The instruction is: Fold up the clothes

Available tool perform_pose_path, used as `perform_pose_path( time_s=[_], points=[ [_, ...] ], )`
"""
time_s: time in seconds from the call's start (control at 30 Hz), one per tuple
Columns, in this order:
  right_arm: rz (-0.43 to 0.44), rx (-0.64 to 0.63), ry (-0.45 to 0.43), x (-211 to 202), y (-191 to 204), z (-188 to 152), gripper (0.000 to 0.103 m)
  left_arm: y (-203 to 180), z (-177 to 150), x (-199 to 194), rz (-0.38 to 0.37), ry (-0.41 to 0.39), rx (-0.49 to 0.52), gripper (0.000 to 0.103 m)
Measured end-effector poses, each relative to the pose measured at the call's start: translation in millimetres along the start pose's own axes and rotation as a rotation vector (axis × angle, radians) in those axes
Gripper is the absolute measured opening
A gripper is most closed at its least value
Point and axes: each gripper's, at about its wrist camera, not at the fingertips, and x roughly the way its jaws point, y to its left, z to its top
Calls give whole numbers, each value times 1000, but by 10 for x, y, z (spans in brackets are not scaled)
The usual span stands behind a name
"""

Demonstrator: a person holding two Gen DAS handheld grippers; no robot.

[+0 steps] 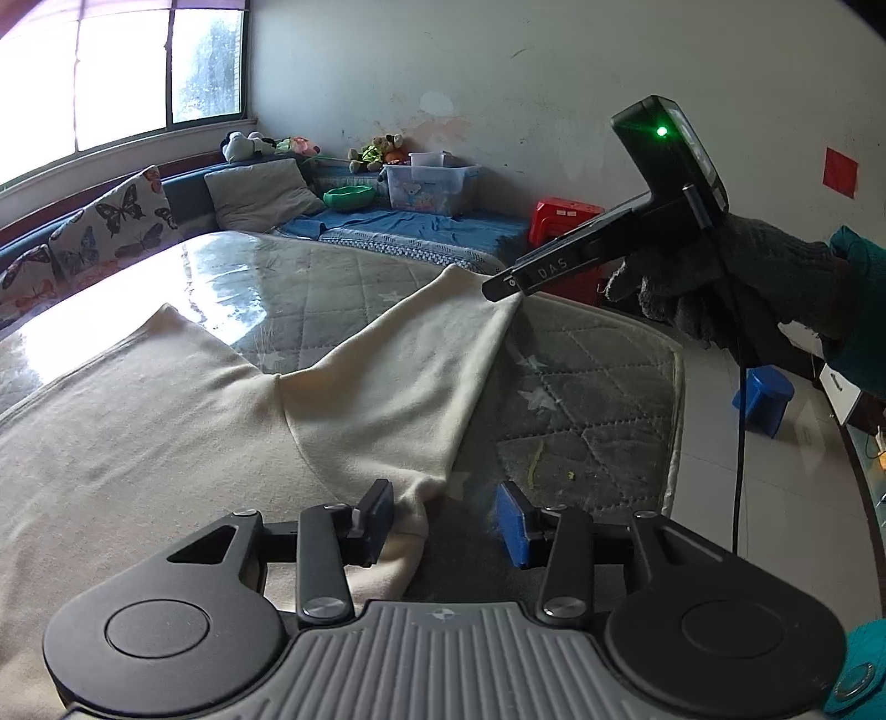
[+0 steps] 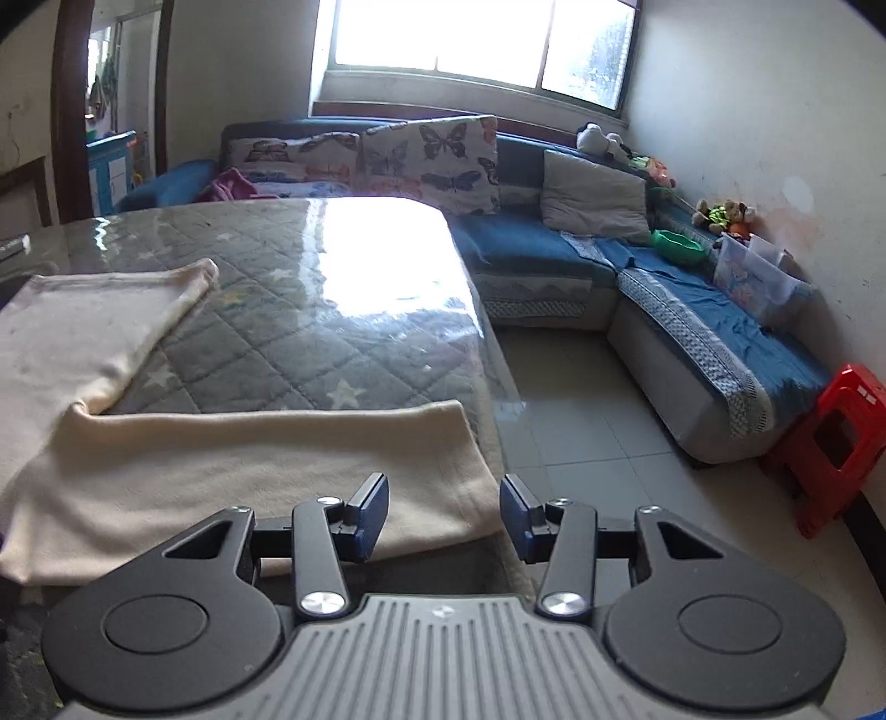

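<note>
My left wrist camera sits just behind its own fingers, tilted down over the cream garment, facing the corner sofa at twelve o'clock, with the right gripper at two o'clock. My right wrist camera looks down from the table edge toward the window. Both share garment, table, sofa and red stool.

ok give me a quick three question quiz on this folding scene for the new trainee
1. True or false: the red plastic stool stands on the tiled floor.
2. The cream fleece garment lies on: A) blue sofa B) grey quilted table cover C) clear plastic box
3. Are the jaws of the left gripper apart or closed?
Key: 1 true; 2 B; 3 apart, open.
</note>
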Motion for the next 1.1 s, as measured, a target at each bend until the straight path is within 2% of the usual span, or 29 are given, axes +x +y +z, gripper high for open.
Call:
perform_pose_path(
  time_s=[0.13, 0.27, 0.5, 0.7, 0.83, 0.93, 1.1],
  points=[
    [-10, -48, 27, 75, 89, -13, 45, 30, 21, -86, 20, -24, -35, 45],
    [-6, -61, 21, 47, 138, -4, 46, 134, 6, -291, 73, -66, -79, 52],
    [104, -120, -37, -166, 451, 172, 53, 551, -205, -691, 269, -90, -205, 52],
    [243, -190, -62, -209, 951, 288, 56, 1089, -337, -902, 424, -96, -344, 52],
    [313, -246, -56, -190, 1292, 283, 57, 1448, -386, -881, 450, -104, -434, 52],
    [349, -294, -47, -176, 1507, 238, 57, 1640, -473, -835, 472, -73, -513, 52],
    [367, -339, -16, -106, 1641, 149, 58, 1669, -578, -964, 492, -87, -575, 52]
  ],
)
